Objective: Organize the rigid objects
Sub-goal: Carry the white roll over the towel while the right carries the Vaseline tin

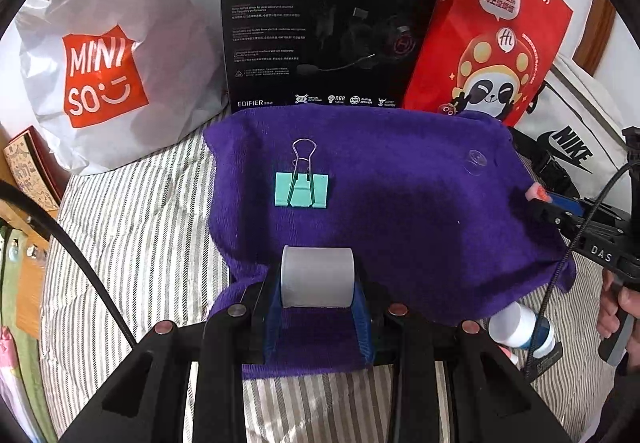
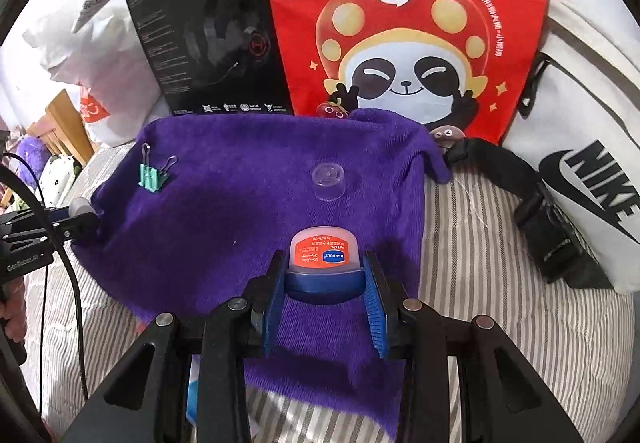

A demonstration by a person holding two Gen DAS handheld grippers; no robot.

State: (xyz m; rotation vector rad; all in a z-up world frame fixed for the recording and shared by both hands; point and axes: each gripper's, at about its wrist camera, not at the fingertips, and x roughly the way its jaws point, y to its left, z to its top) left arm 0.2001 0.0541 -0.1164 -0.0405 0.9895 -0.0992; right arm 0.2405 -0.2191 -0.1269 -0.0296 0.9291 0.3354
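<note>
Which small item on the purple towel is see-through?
The clear plastic cap, lying free mid-towel; the binder clip is mint green with wire handles.

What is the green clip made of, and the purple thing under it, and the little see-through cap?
Green clip: looks like painted metal, matte mint body with thin shiny wire handles.
Purple cloth: soft, fuzzy fabric, probably a microfibre towel; it has a fluffy nap and rumpled edges.
See-through cap: probably clear plastic, smooth and glossy; the purple shows through it. It might be glass, hard to tell.
</note>
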